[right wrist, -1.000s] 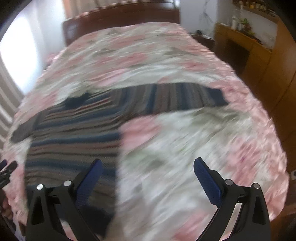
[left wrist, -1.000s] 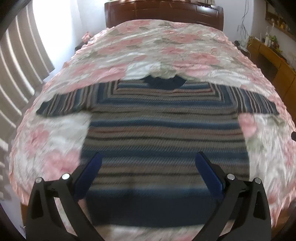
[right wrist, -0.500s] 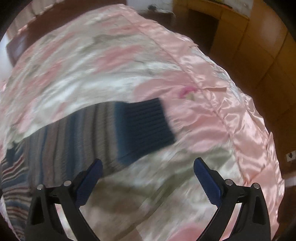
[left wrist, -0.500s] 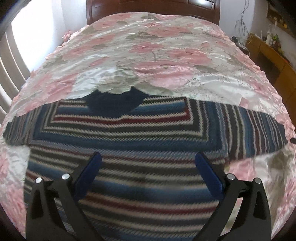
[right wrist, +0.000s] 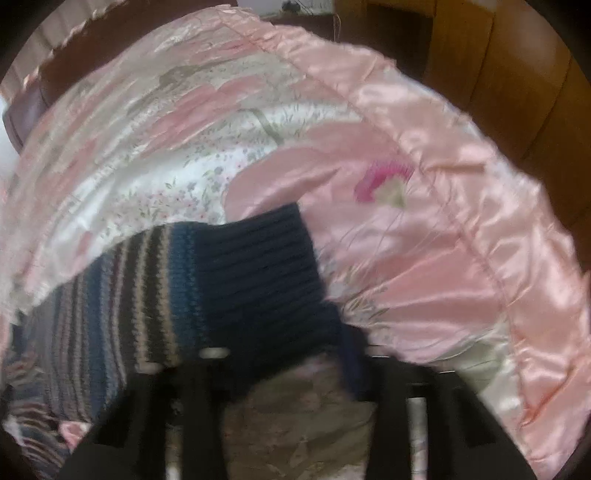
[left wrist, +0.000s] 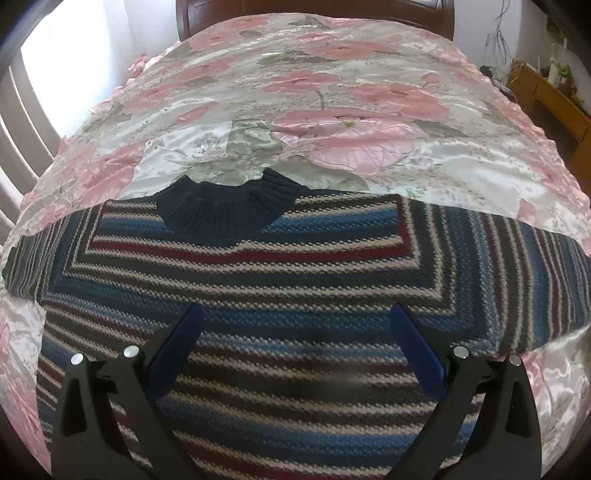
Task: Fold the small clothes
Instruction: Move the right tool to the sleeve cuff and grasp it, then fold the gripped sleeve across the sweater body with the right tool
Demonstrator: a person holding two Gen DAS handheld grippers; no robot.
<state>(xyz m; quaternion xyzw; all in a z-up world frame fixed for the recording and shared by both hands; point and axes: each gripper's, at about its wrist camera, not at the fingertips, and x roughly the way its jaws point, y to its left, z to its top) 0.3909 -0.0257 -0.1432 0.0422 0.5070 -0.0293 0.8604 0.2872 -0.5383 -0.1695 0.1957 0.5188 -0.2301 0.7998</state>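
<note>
The left gripper (left wrist: 295,332) hangs over the sweater (left wrist: 295,288) with its blue fingers (left wrist: 177,354) spread wide, nothing between them. Under it the sweater lies flat on the bedspread (left wrist: 332,122), its striped body nearest the camera, both sleeves stretched out to the sides, and its dark ribbed collar (left wrist: 229,210) on the far side of the body. Beyond the collar the pink flowered bedspread runs on to a dark wooden headboard (left wrist: 314,7). Right of the sweater, past the bed's edge, stands a wooden cabinet (left wrist: 554,96); left of it, a bright window (left wrist: 74,55).

The right wrist view is blurred. There the right gripper (right wrist: 295,373) sits right at the sweater's dark blue cuff (right wrist: 266,277), and the cuff's near edge reaches down between the fingers (right wrist: 354,362); they look drawn in around it, but with the smear I cannot tell whether they actually pinch the cloth. The striped sleeve (right wrist: 110,306) runs off left of the cuff. Beyond the cuff lies the bedspread's plain pink border (right wrist: 461,184), and past that, wooden furniture (right wrist: 517,74).
</note>
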